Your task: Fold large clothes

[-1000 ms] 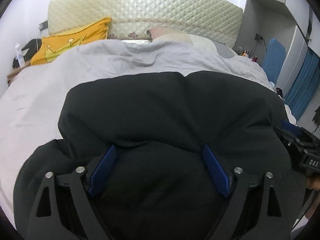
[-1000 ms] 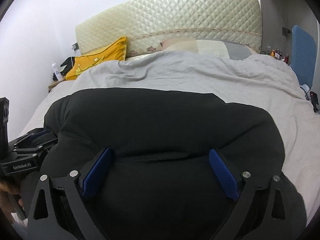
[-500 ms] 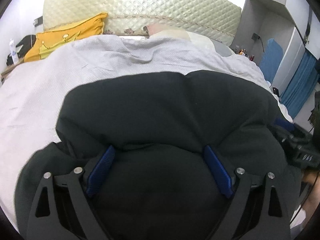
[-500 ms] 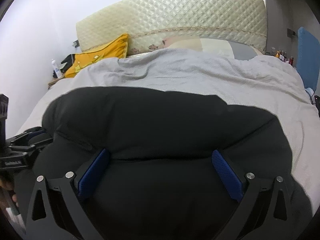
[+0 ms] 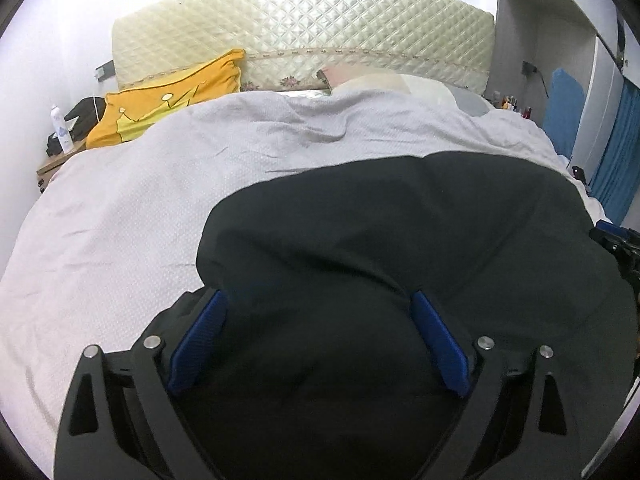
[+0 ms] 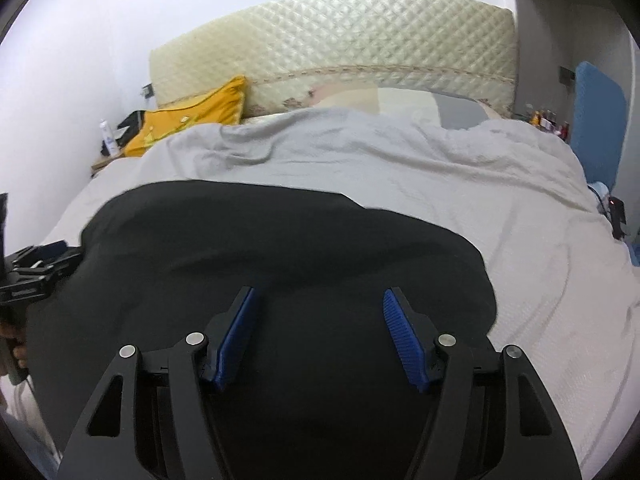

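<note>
A large black garment [image 5: 380, 240] lies in a folded heap on the grey-white bedspread [image 5: 160, 184]. It fills the near part of both views and also shows in the right wrist view [image 6: 280, 248]. My left gripper [image 5: 318, 304] is open, its blue pads wide apart, and sits over the garment's near left part. My right gripper [image 6: 318, 300] is open with its pads somewhat closer together, over the garment's near right part. The right gripper also shows at the right edge of the left wrist view [image 5: 618, 248]. The left gripper shows at the left edge of the right wrist view [image 6: 32, 268].
A quilted cream headboard [image 5: 304, 40] stands at the far end of the bed. A yellow pillow [image 5: 168, 100] and pale pillows [image 5: 400, 82] lie against it. A bedside table with a bottle [image 5: 60, 128] stands at the left. Blue curtains [image 5: 616, 160] hang at the right.
The left gripper has shifted left, so more bedspread shows on its left. The right gripper's pads have come closer together. Both views now sit a little farther back from the garment.
</note>
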